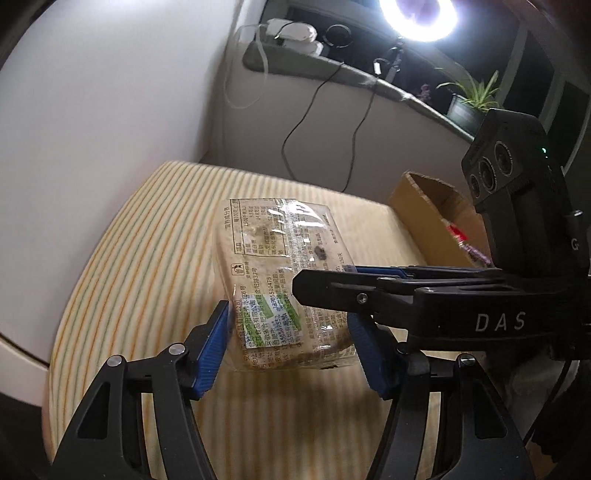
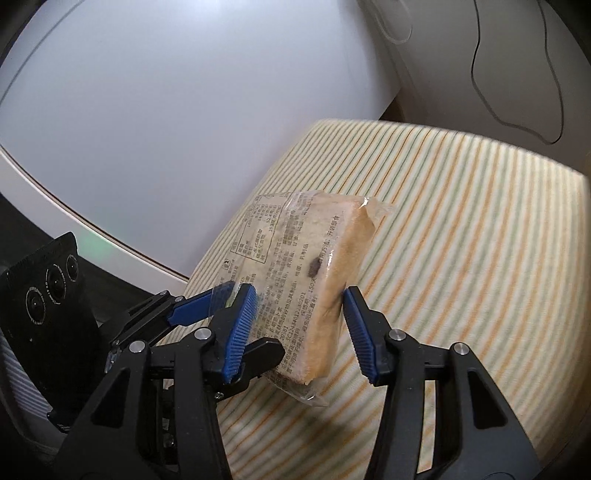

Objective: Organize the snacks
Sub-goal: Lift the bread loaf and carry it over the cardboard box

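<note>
A clear-wrapped bread snack pack (image 1: 284,280) with printed labels is held up above the striped table cloth (image 1: 147,240). My left gripper (image 1: 288,347) is shut on its near end, blue pads against both sides. My right gripper (image 2: 299,328) also grips the pack (image 2: 306,280), its left pad on the printed face and its right pad at the bread's edge. In the left wrist view the right gripper (image 1: 354,273) comes in from the right and clamps the pack's side. In the right wrist view the left gripper (image 2: 214,299) shows at the lower left, pinching the wrapper's edge.
An open cardboard box (image 1: 439,218) with coloured packets inside stands at the table's right. A white wall (image 1: 110,110) is on the left. A ledge (image 1: 332,66) with cables, a plant pot (image 1: 465,107) and a bright ring lamp (image 1: 417,14) is behind.
</note>
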{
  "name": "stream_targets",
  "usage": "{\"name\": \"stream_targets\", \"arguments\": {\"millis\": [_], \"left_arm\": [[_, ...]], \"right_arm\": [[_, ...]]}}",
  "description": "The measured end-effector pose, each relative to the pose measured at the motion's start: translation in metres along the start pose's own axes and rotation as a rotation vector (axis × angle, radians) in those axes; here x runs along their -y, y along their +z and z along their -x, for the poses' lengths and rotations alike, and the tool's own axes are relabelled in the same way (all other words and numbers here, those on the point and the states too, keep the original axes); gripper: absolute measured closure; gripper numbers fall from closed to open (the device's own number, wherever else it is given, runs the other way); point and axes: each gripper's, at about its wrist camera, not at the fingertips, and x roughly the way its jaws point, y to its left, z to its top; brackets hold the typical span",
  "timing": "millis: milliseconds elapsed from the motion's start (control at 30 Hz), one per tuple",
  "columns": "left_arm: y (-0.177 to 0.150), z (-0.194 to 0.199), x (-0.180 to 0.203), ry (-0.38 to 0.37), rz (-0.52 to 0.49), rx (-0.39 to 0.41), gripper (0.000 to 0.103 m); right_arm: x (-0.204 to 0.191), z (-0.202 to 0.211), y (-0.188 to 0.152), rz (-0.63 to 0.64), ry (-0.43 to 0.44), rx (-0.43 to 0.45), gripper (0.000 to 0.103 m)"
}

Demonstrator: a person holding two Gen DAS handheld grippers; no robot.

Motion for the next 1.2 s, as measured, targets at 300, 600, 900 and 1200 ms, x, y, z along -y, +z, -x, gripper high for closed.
{"name": "stream_targets", "arguments": {"millis": [300,600,900,1200], "left_arm": [[0.025,-0.004,0.054,-0.058,-0.076,0.040,0.040],[0.050,-0.028,0.119,-0.122,-0.166,0.039,0.040],[0.061,-0.057,0.170,-0.164,-0.229,0.010,0.040],[0.064,-0.078,0.203,-0.182,-0.267,-0.017,0.040]], "right_arm": [[0.023,0.064,-0.001,0.002,-0.049,0.092,0.051],[0.070,0.126,-0.003,-0.042,-0.110,0.168,0.051],[0.121,0.175,-0.008,-0.099,-0.153,0.207,0.051],[0.154,0.195,-0.024,-0.133,-0.181,0.224,0.051]]}}
